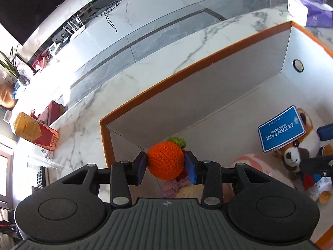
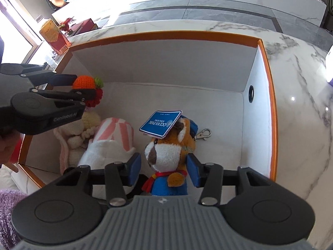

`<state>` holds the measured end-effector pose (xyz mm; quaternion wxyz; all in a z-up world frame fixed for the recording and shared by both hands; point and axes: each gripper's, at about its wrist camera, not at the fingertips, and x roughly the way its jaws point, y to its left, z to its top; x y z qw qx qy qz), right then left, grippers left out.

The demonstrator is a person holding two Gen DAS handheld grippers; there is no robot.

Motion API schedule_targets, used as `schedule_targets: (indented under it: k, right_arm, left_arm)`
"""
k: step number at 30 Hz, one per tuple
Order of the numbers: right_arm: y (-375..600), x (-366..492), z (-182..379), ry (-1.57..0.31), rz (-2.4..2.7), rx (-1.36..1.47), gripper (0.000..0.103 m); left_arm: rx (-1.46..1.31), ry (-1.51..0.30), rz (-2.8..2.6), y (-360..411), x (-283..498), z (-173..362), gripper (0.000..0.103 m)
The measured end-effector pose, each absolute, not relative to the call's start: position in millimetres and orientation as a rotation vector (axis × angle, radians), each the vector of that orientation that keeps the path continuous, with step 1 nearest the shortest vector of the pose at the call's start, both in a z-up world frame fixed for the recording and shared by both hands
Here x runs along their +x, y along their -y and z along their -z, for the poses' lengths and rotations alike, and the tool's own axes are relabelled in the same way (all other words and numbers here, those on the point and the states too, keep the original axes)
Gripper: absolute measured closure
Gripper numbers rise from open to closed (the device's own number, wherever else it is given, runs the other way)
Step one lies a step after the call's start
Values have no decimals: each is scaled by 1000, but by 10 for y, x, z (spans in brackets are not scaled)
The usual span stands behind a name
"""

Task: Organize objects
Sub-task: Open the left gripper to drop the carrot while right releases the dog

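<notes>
While our right gripper (image 2: 164, 170) sits open around the fox plush (image 2: 166, 152) lying in the box (image 2: 268, 95), our left gripper (image 1: 166, 164) pinches the crochet orange (image 1: 165, 159) above the box's far-left corner, not yet released; other toys already lie inside.

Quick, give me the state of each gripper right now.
Left gripper: shut on the crocheted orange, above the box.
Right gripper: open, pads either side of the plush toy, not gripping it.
</notes>
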<state>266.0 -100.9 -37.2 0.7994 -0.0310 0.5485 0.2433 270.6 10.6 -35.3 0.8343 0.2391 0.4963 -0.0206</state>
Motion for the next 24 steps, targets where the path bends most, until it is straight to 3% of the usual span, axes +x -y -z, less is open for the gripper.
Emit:
schedule_targets:
  k: [7, 14, 18, 24]
  right_arm:
    - [1036, 2662, 393, -1180, -531, -49, 52]
    - [1093, 2713, 496, -1230, -530, 17, 59]
    - [1106, 2710, 545, -1239, -531, 21, 59]
    - [1079, 2701, 608, -1267, -565, 56, 68]
  left_arm:
    - [522, -1093, 27, -106, 2758, 397, 53]
    - [395, -1067, 48, -235, 2714, 245, 53]
    - [321, -1056, 106, -262, 2638, 148, 66]
    - [312, -1108, 170, -228, 2505, 256, 84]
